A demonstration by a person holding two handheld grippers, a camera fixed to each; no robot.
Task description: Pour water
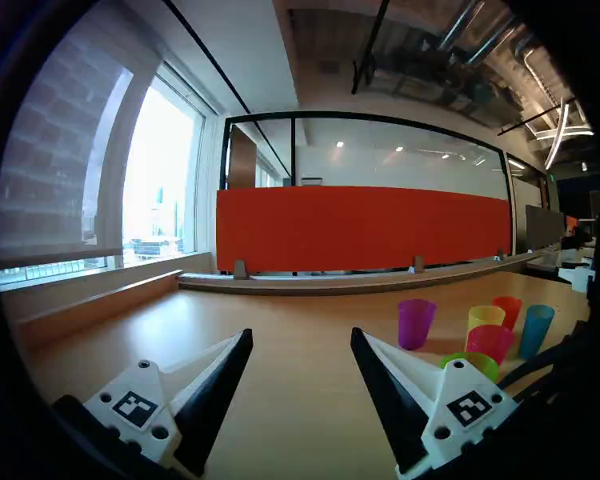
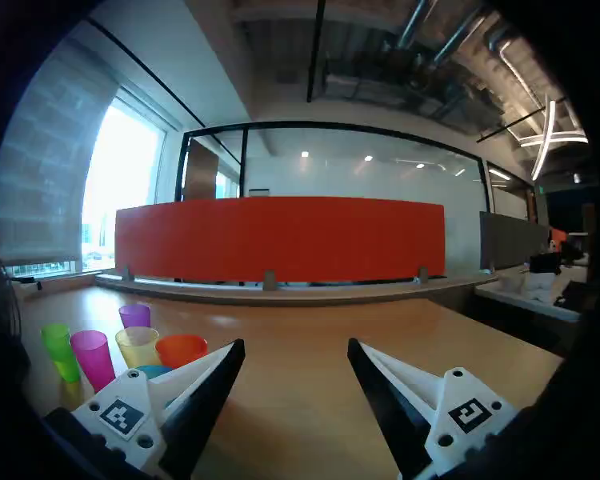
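Right, my left gripper (image 1: 300, 336) and right gripper (image 2: 295, 344) both gape wide, holding nothing. A purple cup (image 1: 416, 322), yellow cup (image 1: 486, 318), orange cup (image 1: 507, 308), blue cup (image 1: 535, 328), pink cup (image 1: 490, 342) and green cup (image 1: 472, 364) cluster on the wooden tabletop (image 1: 300, 416), right of my left gripper; I cannot tell their contents. A red partition (image 1: 364, 228) and a window (image 1: 160, 192) stand behind.

purple cup (image 1: 416, 322), orange partition (image 1: 364, 228)
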